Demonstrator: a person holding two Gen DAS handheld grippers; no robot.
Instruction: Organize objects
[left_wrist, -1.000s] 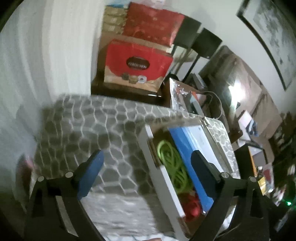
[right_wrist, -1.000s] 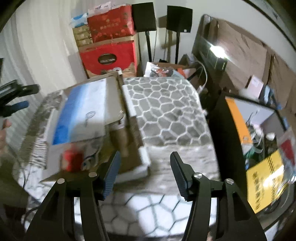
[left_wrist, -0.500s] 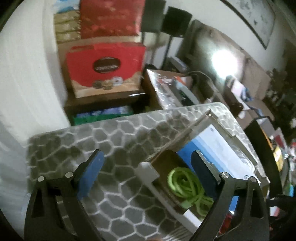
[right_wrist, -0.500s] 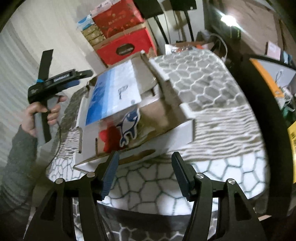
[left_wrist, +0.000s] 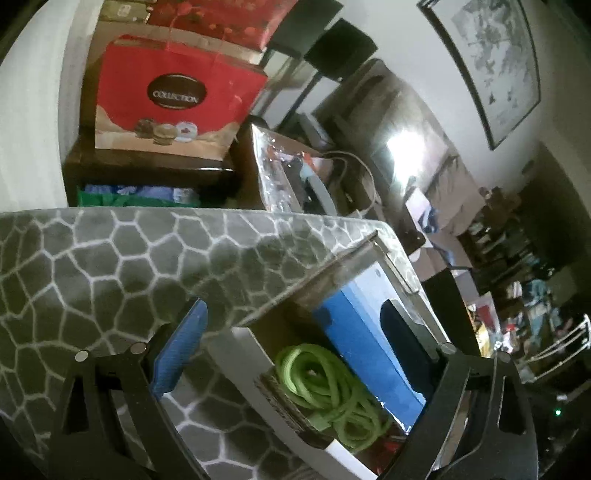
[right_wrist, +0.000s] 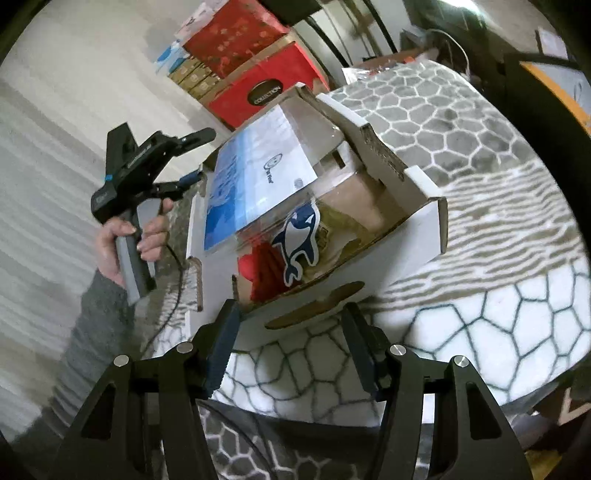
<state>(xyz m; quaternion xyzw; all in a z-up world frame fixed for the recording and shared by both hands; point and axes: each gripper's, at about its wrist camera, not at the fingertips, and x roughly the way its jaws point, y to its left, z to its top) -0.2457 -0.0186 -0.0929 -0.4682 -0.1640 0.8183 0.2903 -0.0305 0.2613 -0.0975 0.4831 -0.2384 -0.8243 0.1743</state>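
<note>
Compared with a second ago, both your views have swung round the white cardboard box: your right gripper has backed off and now faces the box's near end wall, while your left gripper has moved in over the opposite end, so you look down on the green cord coiled inside. That suggests you are still sizing up the contents, not picking anything yet. Both grippers are wide open and hold nothing; the left one's jaws straddle the box corner without touching it, as far as can be seen. The box sits on the desk, on a grey honeycomb-pattern cloth. Inside it lie a blue-and-white packet, a shark-shaped sticker and something red, all under clear film. The only legible writing is "COLLECTION" on the red box behind the desk; the packet's print is too small to read.
</note>
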